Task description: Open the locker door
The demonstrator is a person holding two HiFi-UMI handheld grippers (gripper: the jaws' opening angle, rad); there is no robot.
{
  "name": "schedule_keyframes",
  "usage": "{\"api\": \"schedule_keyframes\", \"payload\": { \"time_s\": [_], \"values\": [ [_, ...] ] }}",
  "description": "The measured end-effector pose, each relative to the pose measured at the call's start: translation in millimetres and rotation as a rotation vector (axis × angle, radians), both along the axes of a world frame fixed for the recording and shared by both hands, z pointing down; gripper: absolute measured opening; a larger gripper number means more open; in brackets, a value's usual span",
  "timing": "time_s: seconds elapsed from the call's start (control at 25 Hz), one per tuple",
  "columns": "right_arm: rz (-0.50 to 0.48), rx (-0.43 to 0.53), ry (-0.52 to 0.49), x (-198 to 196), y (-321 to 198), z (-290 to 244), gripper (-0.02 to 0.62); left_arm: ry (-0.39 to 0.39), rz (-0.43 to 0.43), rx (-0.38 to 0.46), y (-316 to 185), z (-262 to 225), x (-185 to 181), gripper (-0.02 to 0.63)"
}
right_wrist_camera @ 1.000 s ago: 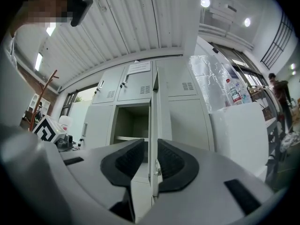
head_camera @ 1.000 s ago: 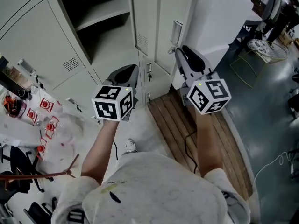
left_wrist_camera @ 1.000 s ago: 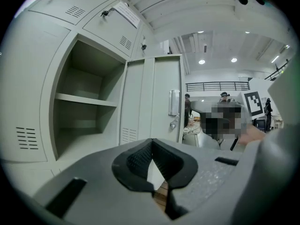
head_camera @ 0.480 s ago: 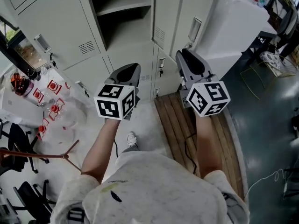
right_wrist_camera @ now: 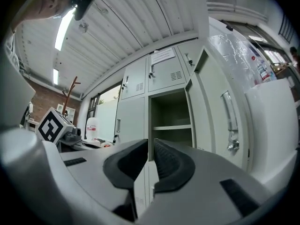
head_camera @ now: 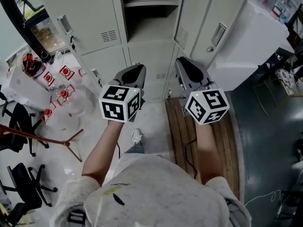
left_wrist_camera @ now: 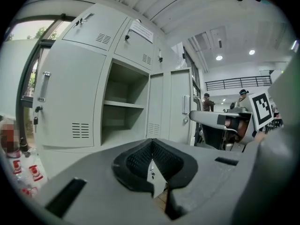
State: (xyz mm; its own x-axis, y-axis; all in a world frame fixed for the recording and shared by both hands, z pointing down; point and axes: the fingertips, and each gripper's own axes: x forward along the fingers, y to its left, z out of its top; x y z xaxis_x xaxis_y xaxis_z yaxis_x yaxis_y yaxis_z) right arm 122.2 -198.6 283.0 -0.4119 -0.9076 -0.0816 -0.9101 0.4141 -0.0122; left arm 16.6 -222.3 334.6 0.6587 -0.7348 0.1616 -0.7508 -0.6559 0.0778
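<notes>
Both have swung to face the locker (head_camera: 151, 20): right tongs (right_wrist_camera: 151, 146) just closing to an empty slit, left tongs (left_wrist_camera: 151, 146) shut, empty; door (head_camera: 189, 18) ahead stands open, seemingly needing no pull.

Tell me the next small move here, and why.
Probably just draw both grippers back and stop. The middle locker already stands open, shelf showing, its door swung to the right. The left gripper is shut and empty; the right gripper has just been closing its jaws with nothing between them. Neither touches it.
</notes>
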Motion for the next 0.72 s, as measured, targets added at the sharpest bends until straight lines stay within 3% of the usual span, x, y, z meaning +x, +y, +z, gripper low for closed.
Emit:
{"api": "schedule_keyframes", "payload": {
  "time_s": [0.28, 0.72],
  "values": [
    [-0.061, -0.004, -0.004, -32.1, 8.5, 4.8, 0.009, -0.013, -0.066, -0.008, 13.8, 5.7, -33.5, 0.006],
    [-0.09, -0.01, -0.008, -52.2, 17.2, 7.3, 0.003, -0.039, -0.095, 0.012, 26.4, -0.4, -51.8, 0.006]
  ]
}}
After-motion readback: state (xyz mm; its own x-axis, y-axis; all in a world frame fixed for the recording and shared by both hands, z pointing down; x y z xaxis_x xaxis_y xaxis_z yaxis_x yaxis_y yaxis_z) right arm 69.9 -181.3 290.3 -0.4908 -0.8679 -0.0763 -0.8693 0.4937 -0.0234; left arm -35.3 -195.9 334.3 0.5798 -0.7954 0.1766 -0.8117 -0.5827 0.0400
